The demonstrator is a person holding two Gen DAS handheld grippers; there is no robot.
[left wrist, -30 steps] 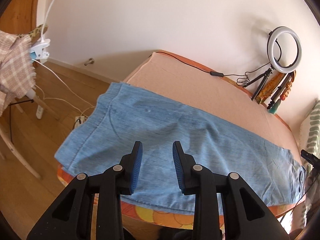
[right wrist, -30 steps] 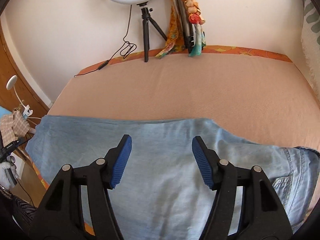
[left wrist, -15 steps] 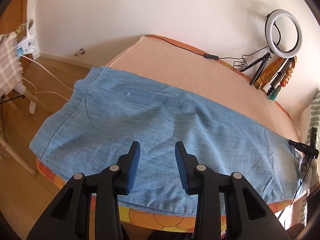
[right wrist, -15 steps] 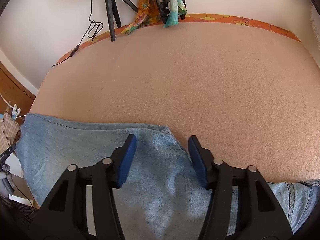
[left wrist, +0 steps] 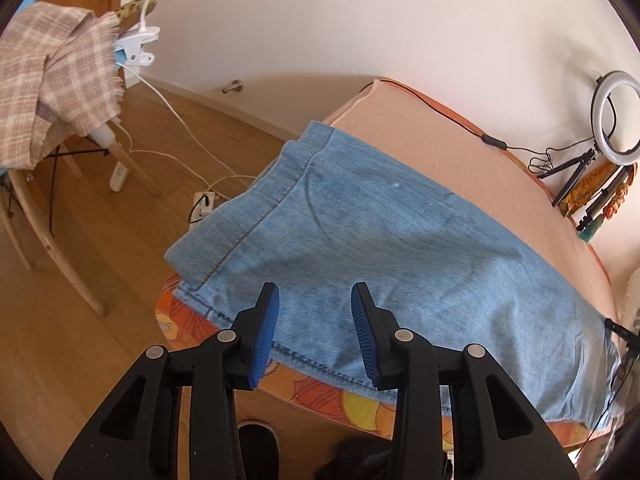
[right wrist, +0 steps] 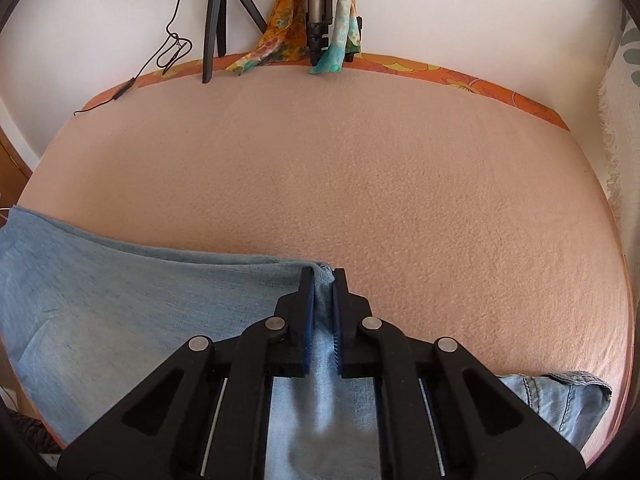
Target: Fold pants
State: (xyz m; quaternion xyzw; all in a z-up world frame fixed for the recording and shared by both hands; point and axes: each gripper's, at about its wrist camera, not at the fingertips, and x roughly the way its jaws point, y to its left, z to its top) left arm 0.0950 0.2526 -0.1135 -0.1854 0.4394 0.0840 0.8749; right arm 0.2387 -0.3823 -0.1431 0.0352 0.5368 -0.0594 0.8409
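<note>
The pants (left wrist: 400, 248) are soft, faded blue denim with stitched hems. Under them lies a matt, nubbly peach blanket (right wrist: 360, 168). The left gripper (left wrist: 314, 332) is matt black plastic with ribbed blue pads and shiny metal rivets. The floor (left wrist: 80, 300) is smooth pale wood.

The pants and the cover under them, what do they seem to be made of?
The pants look like light blue denim: faded weave, stitched hems. The cover looks like peach fleece or felt, matte and pebbly; which one is unclear.
</note>
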